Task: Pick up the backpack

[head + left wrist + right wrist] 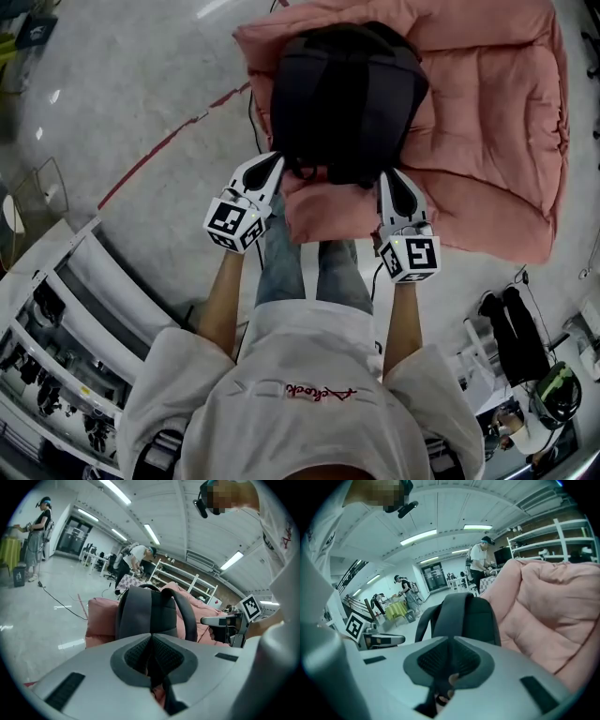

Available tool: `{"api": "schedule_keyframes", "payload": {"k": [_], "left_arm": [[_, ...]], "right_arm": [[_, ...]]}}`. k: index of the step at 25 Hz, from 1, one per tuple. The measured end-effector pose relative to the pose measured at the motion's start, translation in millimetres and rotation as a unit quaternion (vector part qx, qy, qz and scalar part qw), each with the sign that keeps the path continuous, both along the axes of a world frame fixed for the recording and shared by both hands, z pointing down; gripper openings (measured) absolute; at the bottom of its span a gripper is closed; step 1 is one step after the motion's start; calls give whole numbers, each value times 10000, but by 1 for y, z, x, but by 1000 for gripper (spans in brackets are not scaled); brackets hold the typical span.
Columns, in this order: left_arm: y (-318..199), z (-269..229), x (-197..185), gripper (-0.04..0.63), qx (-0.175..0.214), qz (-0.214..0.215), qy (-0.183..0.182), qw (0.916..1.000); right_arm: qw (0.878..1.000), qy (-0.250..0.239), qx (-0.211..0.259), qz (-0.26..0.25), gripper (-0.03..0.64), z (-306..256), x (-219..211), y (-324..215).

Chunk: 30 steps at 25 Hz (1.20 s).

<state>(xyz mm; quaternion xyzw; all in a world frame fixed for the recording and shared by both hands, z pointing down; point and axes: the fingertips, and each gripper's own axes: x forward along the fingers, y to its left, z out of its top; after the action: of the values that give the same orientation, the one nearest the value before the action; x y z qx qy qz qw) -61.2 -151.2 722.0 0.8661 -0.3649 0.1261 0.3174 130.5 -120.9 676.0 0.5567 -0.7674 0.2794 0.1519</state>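
Note:
A black and grey backpack (347, 94) lies on a big pink cushion (487, 112), its near end facing me. My left gripper (275, 161) is at the pack's near left corner and my right gripper (387, 176) at its near right corner. In the left gripper view the backpack (150, 613) rises just beyond the left gripper (151, 638), whose jaws are shut with a dark strap (171, 700) pinched between them. The right gripper view shows the backpack (464, 616) close ahead. There the right gripper (450, 641) is shut on another dark strap (433, 693).
The cushion sits on a grey floor with a red line (169, 145) and a thin cable (61, 605). White shelving (56, 309) stands at my left, dark gear (516, 337) at my right. People work at tables (405, 609) and racks (183, 576) further off.

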Motion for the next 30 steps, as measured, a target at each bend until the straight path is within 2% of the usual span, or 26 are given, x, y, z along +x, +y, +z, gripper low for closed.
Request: {"api": "schedule_keyframes", "payload": {"k": [2, 4, 6, 8, 13, 20, 26, 30], "left_arm": [[0, 4, 2, 15, 38, 69, 30, 10000], [-2, 3, 3, 22, 107, 114, 60, 9999], [-8, 2, 5, 159, 184, 138, 76, 9997], [-17, 4, 6, 267, 265, 199, 57, 9994], [-52, 12, 0, 285, 380, 404, 68, 9984], [-89, 12, 9, 320, 483, 965, 55, 9941], [-85, 15, 34, 345, 359, 1549, 96, 9872], [-83, 20, 47, 345, 283, 1650, 200, 9857]], "right_arm": [[9998, -175, 41, -74, 39, 3, 0, 2], [9990, -383, 79, -199, 145, 5, -1, 4], [9979, -518, 103, -376, 230, 7, -3, 3], [9969, -527, 129, -570, 267, 11, -4, -4], [9914, -668, 203, -1109, 298, 15, -10, -33], [9819, -814, 237, -1695, 310, 17, -20, -57], [9773, -844, 250, -1925, 314, 21, -30, -67], [9746, -854, 249, -2054, 314, 23, -38, -70]]}}
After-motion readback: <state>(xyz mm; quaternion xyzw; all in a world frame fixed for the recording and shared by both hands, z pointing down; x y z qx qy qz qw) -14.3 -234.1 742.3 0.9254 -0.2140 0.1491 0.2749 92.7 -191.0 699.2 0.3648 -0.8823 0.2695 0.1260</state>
